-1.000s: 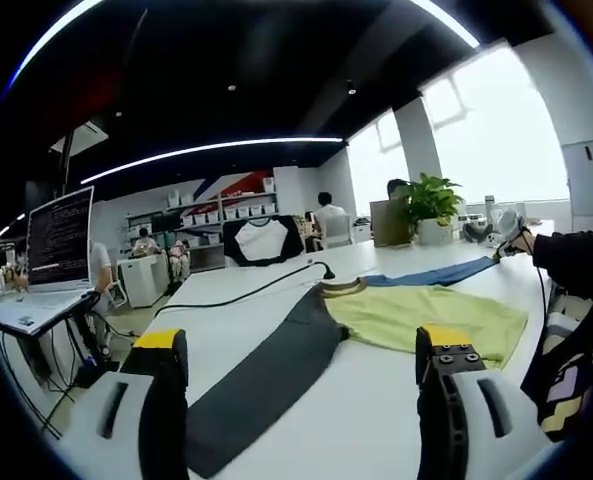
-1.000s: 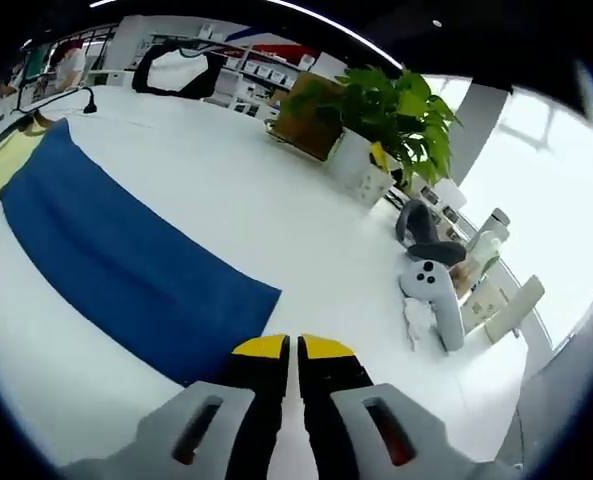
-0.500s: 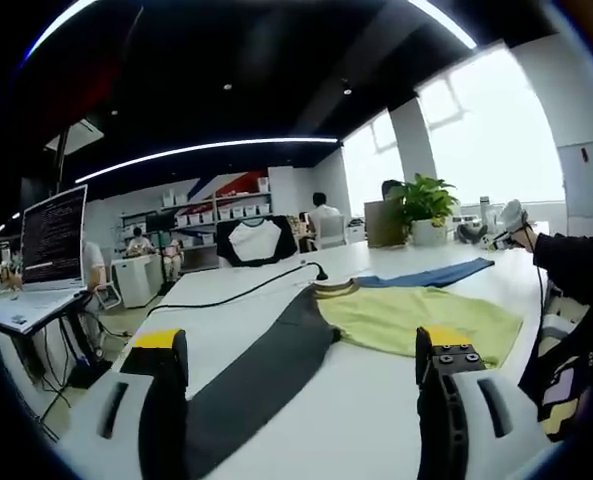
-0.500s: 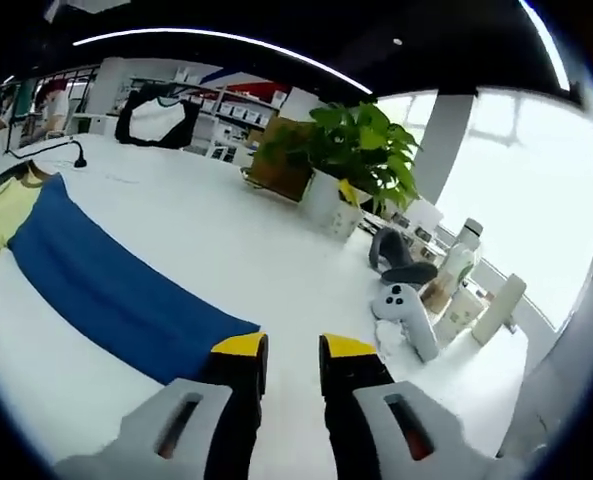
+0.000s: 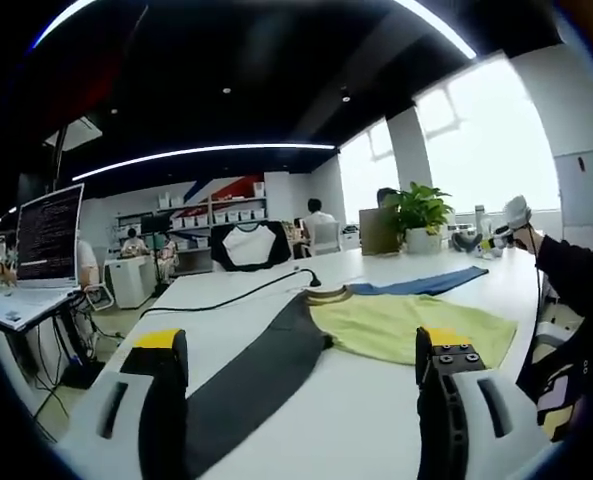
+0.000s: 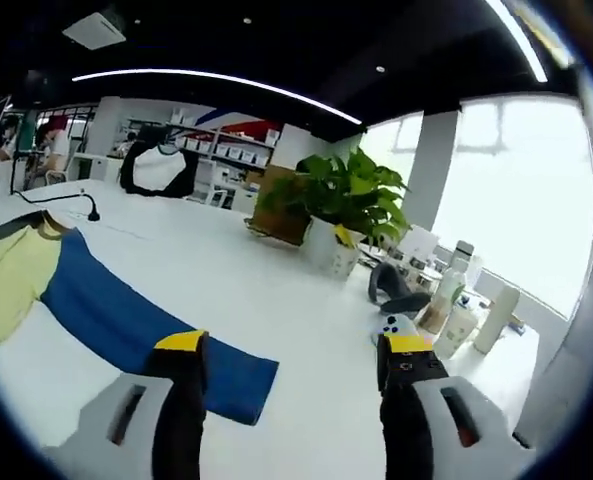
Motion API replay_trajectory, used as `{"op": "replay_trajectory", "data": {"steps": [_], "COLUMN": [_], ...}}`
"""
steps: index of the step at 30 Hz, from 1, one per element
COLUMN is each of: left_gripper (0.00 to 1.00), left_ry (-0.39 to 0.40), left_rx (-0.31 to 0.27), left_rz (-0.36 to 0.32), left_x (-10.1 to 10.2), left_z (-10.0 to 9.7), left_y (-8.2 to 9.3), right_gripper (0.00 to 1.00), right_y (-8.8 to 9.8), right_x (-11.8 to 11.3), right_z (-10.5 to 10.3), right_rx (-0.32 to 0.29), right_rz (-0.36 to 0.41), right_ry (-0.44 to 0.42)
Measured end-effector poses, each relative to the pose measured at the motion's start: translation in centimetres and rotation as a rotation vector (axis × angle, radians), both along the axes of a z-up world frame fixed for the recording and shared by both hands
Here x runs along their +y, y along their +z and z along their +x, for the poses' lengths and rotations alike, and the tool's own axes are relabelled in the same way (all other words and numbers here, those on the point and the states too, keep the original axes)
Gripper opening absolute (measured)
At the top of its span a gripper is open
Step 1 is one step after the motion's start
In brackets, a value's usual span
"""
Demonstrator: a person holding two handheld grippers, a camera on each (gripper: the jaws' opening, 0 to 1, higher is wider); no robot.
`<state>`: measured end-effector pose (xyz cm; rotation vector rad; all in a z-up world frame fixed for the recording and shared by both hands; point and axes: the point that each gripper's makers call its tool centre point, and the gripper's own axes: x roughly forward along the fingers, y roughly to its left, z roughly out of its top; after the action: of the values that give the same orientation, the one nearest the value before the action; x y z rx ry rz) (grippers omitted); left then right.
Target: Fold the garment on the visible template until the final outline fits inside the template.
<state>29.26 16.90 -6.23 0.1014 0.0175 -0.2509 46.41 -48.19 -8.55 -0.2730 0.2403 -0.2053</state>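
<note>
With both my left gripper (image 5: 301, 350) and right gripper (image 6: 294, 355) spread wide and empty above the garment (image 5: 396, 320), I risk pinching unevenly and skewing its blue sleeve (image 6: 126, 320).

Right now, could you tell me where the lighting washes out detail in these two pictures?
Left gripper view: the windows behind the plant are blown out white. Right gripper view: the window glares likewise, while the blue sleeve and white table read clearly.
</note>
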Motion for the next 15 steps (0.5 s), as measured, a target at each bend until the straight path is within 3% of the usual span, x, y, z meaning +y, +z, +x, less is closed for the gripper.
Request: {"op": "replay_trajectory", "data": {"steps": [4, 8, 15], "left_gripper": [1.00, 1.00, 1.00], "left_ry": [-0.001, -0.004, -0.011], "left_rx": [0.005, 0.005, 0.019], "left_rz": [-0.001, 0.001, 0.005], "left_x": [0.0, -0.2, -0.6], "left_z": [0.0, 0.1, 0.2], "left_y": [-0.1, -0.1, -0.5], "right_gripper": [0.98, 1.00, 1.00], "right_y": [1.1, 1.0, 0.1], "right_x": [0.7, 1.5, 2.8], "right_z": [-0.5, -0.9, -2.3], "right_rx": [-0.030, -0.029, -0.007], "right_rz": [-0.036, 0.013, 0.007], "right_ry": [0.003, 0.028, 0.061]}}
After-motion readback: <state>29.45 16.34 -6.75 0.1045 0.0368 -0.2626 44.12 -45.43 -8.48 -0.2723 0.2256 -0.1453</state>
